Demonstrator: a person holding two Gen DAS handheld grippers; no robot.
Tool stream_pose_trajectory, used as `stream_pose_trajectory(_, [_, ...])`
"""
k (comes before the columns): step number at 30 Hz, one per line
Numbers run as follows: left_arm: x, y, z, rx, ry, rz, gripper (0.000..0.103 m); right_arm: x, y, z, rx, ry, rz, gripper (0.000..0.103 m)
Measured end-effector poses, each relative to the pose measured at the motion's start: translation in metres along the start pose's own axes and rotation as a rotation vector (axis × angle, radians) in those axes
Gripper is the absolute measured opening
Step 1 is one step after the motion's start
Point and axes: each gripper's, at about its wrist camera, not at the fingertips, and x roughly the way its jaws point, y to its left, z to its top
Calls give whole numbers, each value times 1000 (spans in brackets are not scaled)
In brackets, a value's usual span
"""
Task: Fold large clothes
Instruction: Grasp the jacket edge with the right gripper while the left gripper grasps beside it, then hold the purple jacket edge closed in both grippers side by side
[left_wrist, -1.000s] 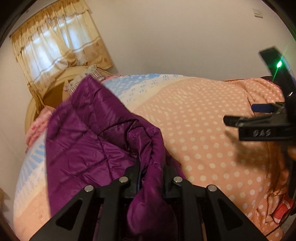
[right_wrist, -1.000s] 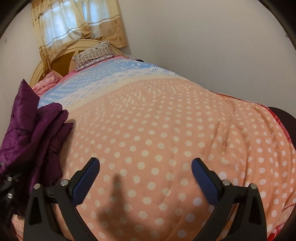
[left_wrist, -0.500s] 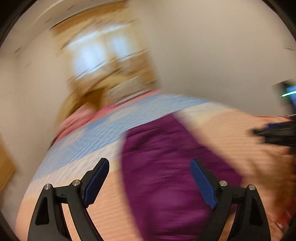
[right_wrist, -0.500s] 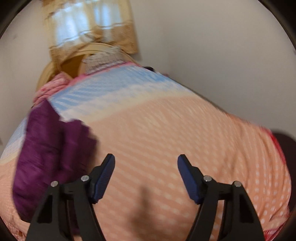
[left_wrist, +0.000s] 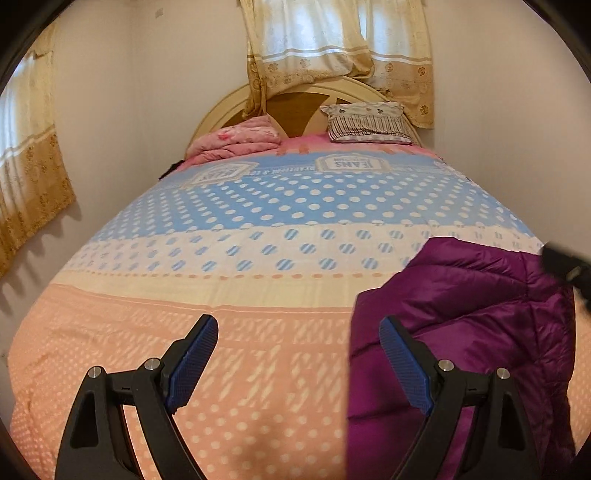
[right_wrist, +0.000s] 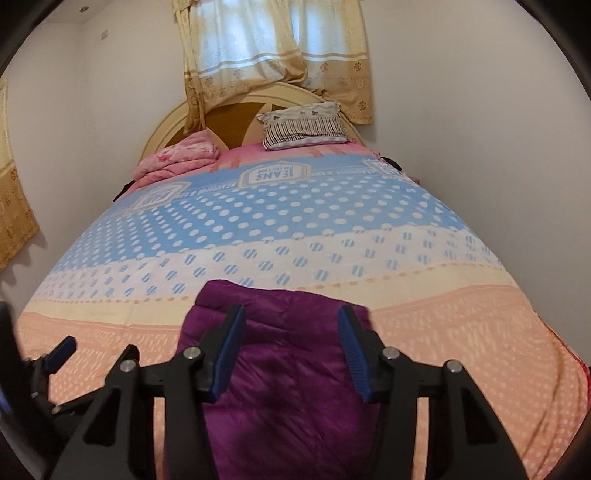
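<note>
Both pairs of jaws stand wide apart and grasp nothing. From its own camera the left gripper (left_wrist: 297, 360) hangs over the bare peach part of the bedspread (left_wrist: 258, 258), with the purple jacket (left_wrist: 480, 317) just to its right; one blue pad overlaps the jacket's left edge in the view, though whether it touches the cloth cannot be told. The right gripper (right_wrist: 291, 350) hangs straight over the jacket (right_wrist: 280, 369), its pads to either side of the upper part of the bundle. The left gripper (right_wrist: 59, 350) also shows at the left edge of that view, clear of the cloth.

The jacket lies near the foot edge of the bed, roughly midway across, as a long, narrow, puffy bundle running toward the headboard (right_wrist: 229, 114). It looks part folded, not yet compact.

Several things could go wrong from here. The shell looks slick and padded, so a pinch on the top layer alone would probably slide off or lift one layer and let the fold spring open. Trapped air may make the bundle puff back after pressing. A pinch taken too deep could catch the bedspread beneath and drag it along. Because the bundle sits close to the foot edge, a pull toward the person could tip it off the bed.
</note>
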Motion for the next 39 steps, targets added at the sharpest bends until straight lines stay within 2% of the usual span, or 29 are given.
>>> stream_pose_trajectory(3, [19, -17, 3, 9, 22, -7, 90, 24, -18, -20, 25, 31, -23, 51])
stream_pose_trajectory(5, [33, -28, 3, -11, 37, -44, 90, 35, -31, -35, 33, 52, -50, 49])
stream_pose_trajectory(9, [58, -55, -6, -4, 82, -87, 90, 40, -55, -57, 67, 61, -59, 49])
stream_pose_trajectory(15, [65, -88, -23, 56, 68, -93, 93, 43, -87, -77, 160, 54, -9, 49])
stream_pose_trajectory(19, [72, -89, -28, 52, 72, -78, 95, 50, -85, -79, 157, 65, 3, 49])
stream_pose_trajectory(25, [91, -81, -32, 3, 130, -111, 99, 60, -83, -83, 149, 84, 15, 50])
stream_pose_trajectory(30, [101, -86, -31, 13, 172, -116, 100, 69, -87, -84, 168, 112, 31, 50])
stream_pose_trajectory(39, [105, -91, -36, 31, 183, -102, 100, 75, -87, -86, 160, 138, 24, 50])
